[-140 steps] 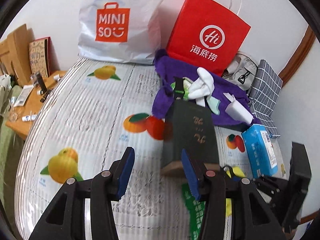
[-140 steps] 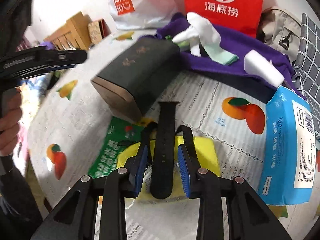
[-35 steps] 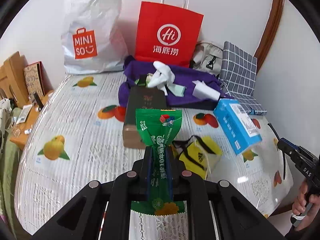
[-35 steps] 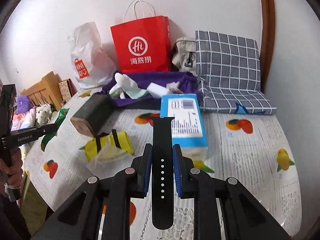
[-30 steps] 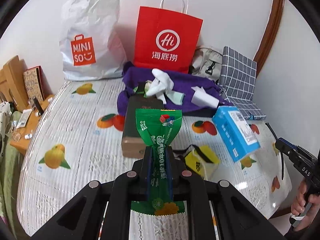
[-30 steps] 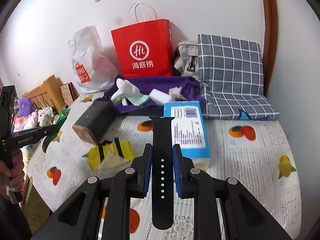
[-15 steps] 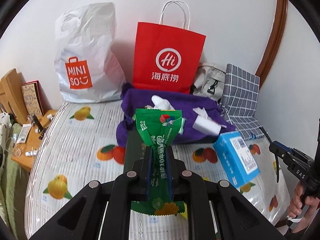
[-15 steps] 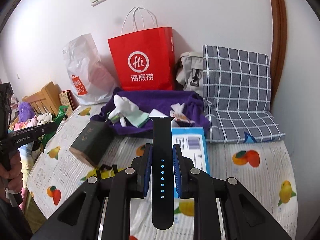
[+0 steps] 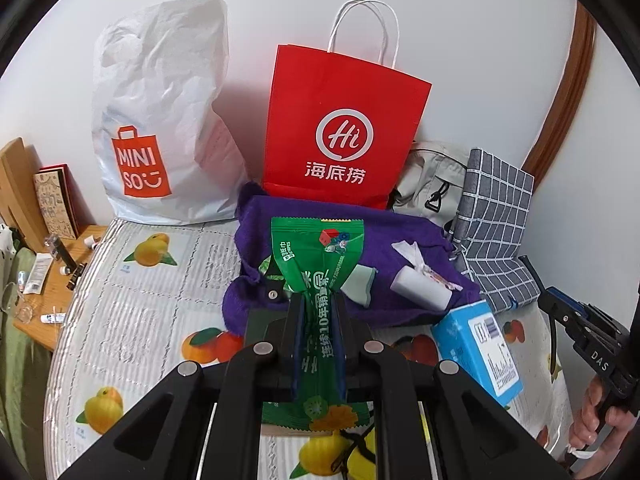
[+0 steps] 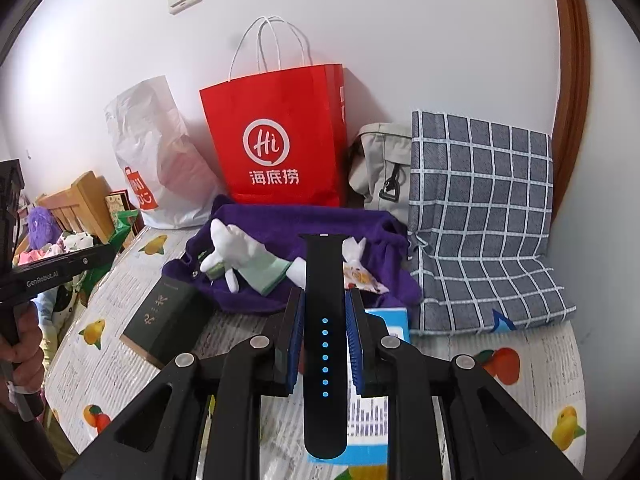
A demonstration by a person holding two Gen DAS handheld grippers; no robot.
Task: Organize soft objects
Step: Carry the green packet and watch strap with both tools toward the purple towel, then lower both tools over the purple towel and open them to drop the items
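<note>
Against the wall stand two bags: one crinkled white plastic bag [image 9: 160,120] on the left, one stiff red paper bag [image 9: 340,128] with white cord handles beside it. In front lies one fuzzy purple cloth [image 9: 400,236] carrying a white glove [image 10: 244,256]. The left tongs [image 9: 318,340] are nearly closed, pinching one glossy green packet [image 9: 316,264] that sticks up over the cloth. The right tongs [image 10: 324,340] are likewise clamped on one smooth black strap [image 10: 324,280], punched with a row of seven holes, held above the fruit-print bed [image 10: 532,364]. One dark box [image 10: 160,320], one blue pack [image 9: 480,352], one checked grey cushion [image 10: 480,220].
</note>
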